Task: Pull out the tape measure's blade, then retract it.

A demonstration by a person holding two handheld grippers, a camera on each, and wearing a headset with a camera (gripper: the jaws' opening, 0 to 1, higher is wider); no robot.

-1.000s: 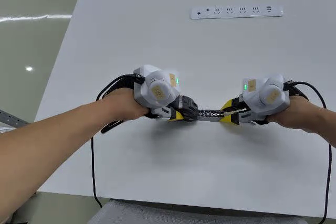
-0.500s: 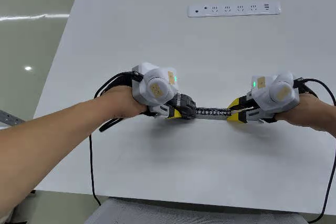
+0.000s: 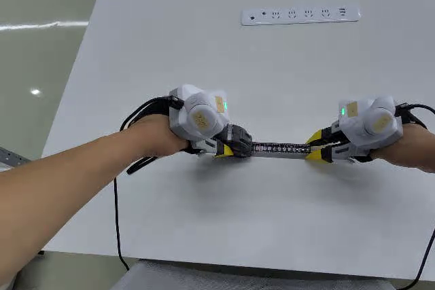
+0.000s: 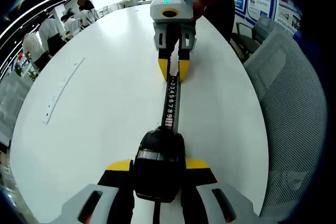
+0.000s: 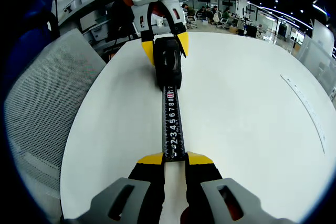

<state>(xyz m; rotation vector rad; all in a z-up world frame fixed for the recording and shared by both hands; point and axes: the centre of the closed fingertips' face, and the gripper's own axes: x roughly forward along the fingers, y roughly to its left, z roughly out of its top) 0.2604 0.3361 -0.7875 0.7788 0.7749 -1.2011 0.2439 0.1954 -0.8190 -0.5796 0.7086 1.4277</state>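
A black tape measure case (image 3: 240, 142) rests on the white table (image 3: 204, 66), and my left gripper (image 3: 225, 148) is shut on it; the case (image 4: 159, 163) sits between that gripper's yellow-tipped jaws. A dark numbered blade (image 3: 279, 148) runs out of the case to the right, lying along the tabletop. My right gripper (image 3: 317, 148) is shut on the blade's free end (image 5: 174, 156). In the left gripper view the blade (image 4: 170, 103) stretches away to the right gripper (image 4: 174, 70). Ahead in the right gripper view, the left gripper (image 5: 164, 45) holds the case (image 5: 169, 61).
A white power strip (image 3: 300, 15) lies flat at the table's far side. Black cables trail from both grippers over the near table edge (image 3: 204, 259). A grey mesh chair (image 5: 47, 93) stands at that edge. People and desks fill the room in the background.
My right gripper has moved rightward, away from the case, and more of the blade is drawn out. The left gripper and case stay about where they were.
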